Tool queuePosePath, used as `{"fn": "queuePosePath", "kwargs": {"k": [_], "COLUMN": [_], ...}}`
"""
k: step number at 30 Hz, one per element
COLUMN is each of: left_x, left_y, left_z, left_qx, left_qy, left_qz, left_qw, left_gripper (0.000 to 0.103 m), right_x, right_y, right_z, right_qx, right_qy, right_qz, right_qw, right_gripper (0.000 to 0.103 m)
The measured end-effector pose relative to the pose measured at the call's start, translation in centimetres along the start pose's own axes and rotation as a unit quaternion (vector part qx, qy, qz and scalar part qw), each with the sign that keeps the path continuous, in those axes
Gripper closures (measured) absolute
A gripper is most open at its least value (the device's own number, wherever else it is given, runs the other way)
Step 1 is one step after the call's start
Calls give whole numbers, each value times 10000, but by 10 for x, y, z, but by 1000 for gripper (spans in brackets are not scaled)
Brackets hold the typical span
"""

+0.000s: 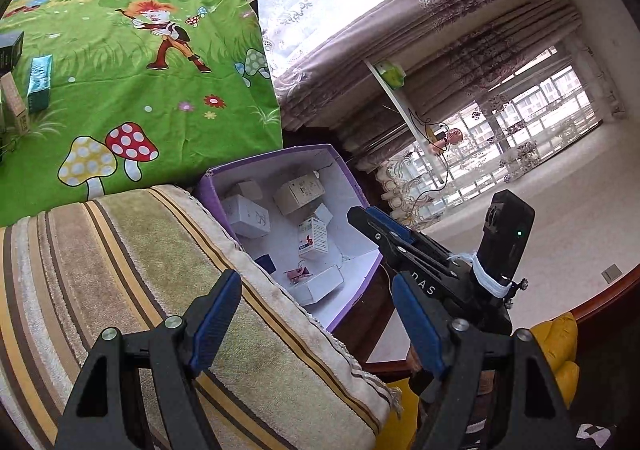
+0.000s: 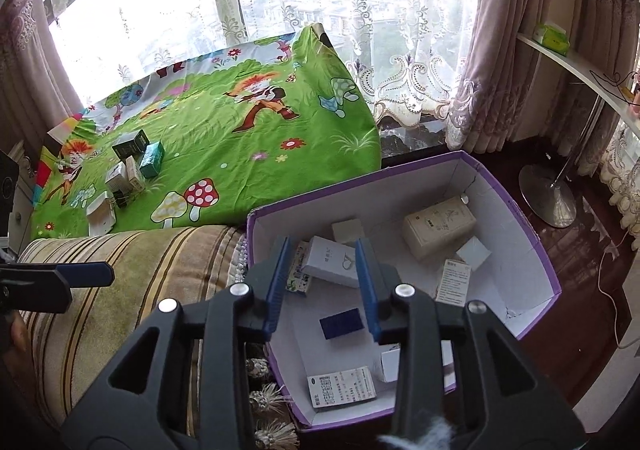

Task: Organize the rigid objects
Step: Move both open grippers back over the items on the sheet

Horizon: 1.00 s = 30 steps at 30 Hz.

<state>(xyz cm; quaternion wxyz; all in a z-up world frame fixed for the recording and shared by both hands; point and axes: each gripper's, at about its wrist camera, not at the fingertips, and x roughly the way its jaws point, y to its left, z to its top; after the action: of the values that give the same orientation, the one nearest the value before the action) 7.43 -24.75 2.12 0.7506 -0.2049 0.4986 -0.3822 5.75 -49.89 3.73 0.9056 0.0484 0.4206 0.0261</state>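
On the far left, a cluster of small cartons (image 2: 128,166) is sitting on the green cartoon sheet (image 2: 224,154), apparently waiting to be sorted; among them are a dark box, a glossy teal box (image 2: 152,159) and a pale flat carton (image 2: 100,215), all crisp-edged cardboard on smooth printed cotton. Next to the right, a striped towel (image 2: 132,270) is lying between the sheet and the bin, its nap looking coarse and slightly worn, with a tasselled fringe. The left gripper (image 1: 316,314) is hovering over this towel with its blue-padded fingers spread wide and nothing between them, probably free to fetch another carton. Further right, the purple box (image 2: 536,250), white inside, is standing beside the towel as the collecting bin, and several white and cream cartons are already lying loose in it, including a white box (image 2: 332,260) and a small navy one (image 2: 342,323). The right gripper (image 2: 324,286) is hanging above the bin's interior, its jaws parted and gripping nothing, so a drop there looks likely finished.
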Motion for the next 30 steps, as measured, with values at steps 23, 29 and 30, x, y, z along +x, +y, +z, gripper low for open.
{"fn": "queuePosePath", "kwargs": {"k": [23, 29, 30], "left_x": [-121, -131, -130], "left_y": [107, 125, 131], "left_z": [22, 27, 28], "left_qx": [239, 1081, 1087], "left_qy": [-768, -409, -320], "left_qz": [2208, 2882, 2929], "left_qw": [9720, 9506, 9494], "left_gripper": [25, 24, 25], "right_x": [9, 14, 15], "right_y": [22, 45, 50], "right_z": [-2, 5, 6], "right_qx": [-90, -286, -336], "right_qy": [215, 262, 275], "right_qz": [448, 636, 664], "right_qw": [9987, 9972, 9968], "right_gripper": [38, 37, 37]}}
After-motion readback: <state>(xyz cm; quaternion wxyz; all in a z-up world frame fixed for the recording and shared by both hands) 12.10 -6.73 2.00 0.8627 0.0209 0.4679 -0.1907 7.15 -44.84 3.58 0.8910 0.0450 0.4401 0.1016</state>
